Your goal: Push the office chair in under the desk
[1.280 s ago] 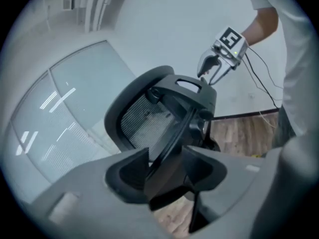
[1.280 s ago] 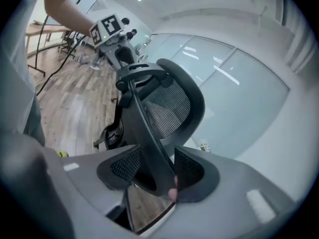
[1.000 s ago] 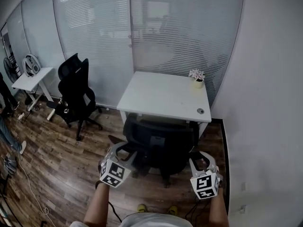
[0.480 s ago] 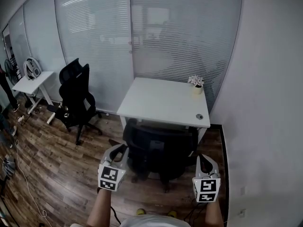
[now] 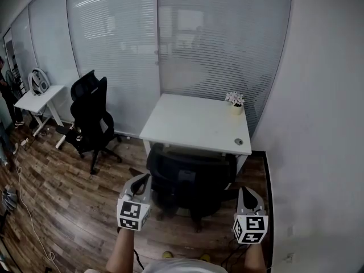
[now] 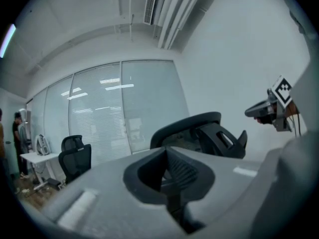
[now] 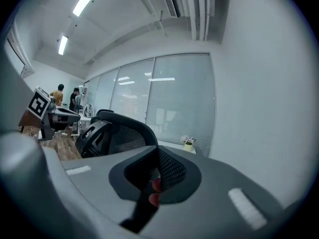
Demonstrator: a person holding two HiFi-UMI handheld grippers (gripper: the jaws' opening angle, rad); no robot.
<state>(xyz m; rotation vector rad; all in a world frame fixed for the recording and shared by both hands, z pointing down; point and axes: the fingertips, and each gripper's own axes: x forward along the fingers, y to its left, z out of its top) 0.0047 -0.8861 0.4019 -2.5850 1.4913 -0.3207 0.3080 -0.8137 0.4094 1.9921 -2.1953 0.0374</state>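
Observation:
The black office chair [image 5: 190, 178] stands with its seat partly beneath the white desk [image 5: 196, 121], its back toward me. My left gripper [image 5: 143, 182] hovers just off the chair's left side, jaws shut with nothing between them. My right gripper [image 5: 244, 194] hangs off the chair's right side, also shut and empty. In the left gripper view, the chair's curved backrest [image 6: 199, 131] rises beyond the left gripper [image 6: 167, 151]. The right gripper view has the backrest [image 7: 119, 133] past the right gripper [image 7: 157, 151].
A small potted plant [image 5: 236, 98] and a round cable port [image 5: 239, 141] sit on the desk's right side. A white wall [image 5: 318, 124] runs close on the right, glass partitions behind. A second black chair [image 5: 91, 115] and a white side table [image 5: 37, 98] stand at left.
Both grippers' jaws have closed from open. Both have drawn back a little from the chair's sides, toward me.

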